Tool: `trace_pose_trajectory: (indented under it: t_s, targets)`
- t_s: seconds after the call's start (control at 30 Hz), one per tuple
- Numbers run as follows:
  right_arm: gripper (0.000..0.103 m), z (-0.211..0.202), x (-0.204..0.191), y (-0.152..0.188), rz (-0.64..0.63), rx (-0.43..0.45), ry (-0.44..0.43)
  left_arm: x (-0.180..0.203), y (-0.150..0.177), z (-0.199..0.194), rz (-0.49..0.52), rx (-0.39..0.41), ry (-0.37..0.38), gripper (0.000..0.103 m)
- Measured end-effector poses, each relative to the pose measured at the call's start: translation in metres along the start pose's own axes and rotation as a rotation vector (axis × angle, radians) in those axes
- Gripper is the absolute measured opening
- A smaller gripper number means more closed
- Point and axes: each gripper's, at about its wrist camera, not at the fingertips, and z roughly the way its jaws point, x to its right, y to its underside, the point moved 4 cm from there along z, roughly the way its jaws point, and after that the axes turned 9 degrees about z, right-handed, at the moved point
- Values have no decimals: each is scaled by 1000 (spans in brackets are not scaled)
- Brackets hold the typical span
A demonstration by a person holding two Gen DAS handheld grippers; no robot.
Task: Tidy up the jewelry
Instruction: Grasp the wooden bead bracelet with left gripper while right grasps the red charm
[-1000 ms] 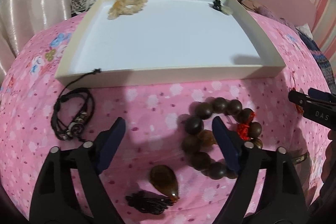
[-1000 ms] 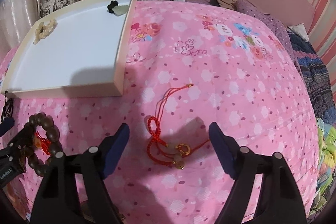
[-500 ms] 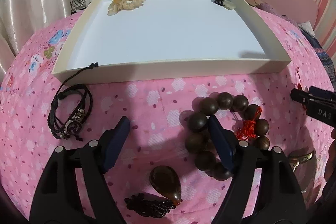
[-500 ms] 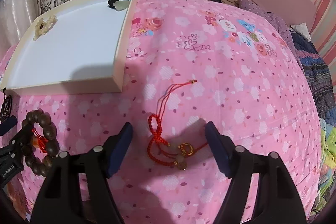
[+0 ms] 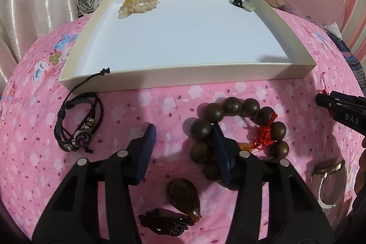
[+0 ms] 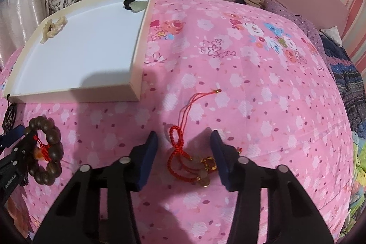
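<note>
Jewelry lies scattered over the pink floral bedspread (image 5: 160,104), and part of it already sits in the shallow white tray (image 5: 304,68) at twelve o'clock from our left gripper (image 5: 184,132). Inside the tray we see a pale yellow chip bracelet (image 5: 139,4) in the far-left corner and a pale green pendant on a black cord (image 5: 242,2) in the far-right corner.

Our left gripper hangs low over the bedspread with its jaws spread apart and nothing between them; its right finger (image 5: 223,152) reaches inside the ring of the dark wooden bead bracelet (image 5: 233,106), which carries a red knotted tassel. At nine o'clock from that gripper lies a black braided cord bracelet (image 5: 77,122) with a round spiral charm, one loose end draped over the tray's near rim. At six o'clock, between the gripper's arms, rests a brown teardrop pendant (image 5: 183,197) with a dark knotted cord — and at four o'clock a brass-coloured ring-shaped piece (image 5: 329,168), which we cannot identify.

Our right gripper (image 6: 184,138) is also parted, straddling the red string charm (image 6: 180,152) with gold pieces that lies on the bedspread, well right of the tray. We cannot tell whether the pads touch the string.
</note>
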Motion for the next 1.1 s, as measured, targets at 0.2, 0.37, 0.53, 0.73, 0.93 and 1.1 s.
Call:
trace_pose_trajectory:
  t_s: [0.2,0.37,0.53,0.73,0.93,1.1]
  targets:
    - [31,-1,-2,0,-10,1,-8,-2,2,-3,-5,3,12,35]
    - [18,-3,-2,0,-15,4,-11,-1,2,-3,-5,3,20,25]
    - [11,-4,-3,-1,-21,12,-8,2,2,-5,10,3,2,18]
    - [9,-7,-4,-1,-18,24,-9,3,0,-5,9,4,3,18]
    - [9,-7,-3,-2,-11,27,-12,2,2,-4,9,6,2,18]
    - [9,-9,-2,-3,-4,36,-17,3,3,-6,7,14,3,18]
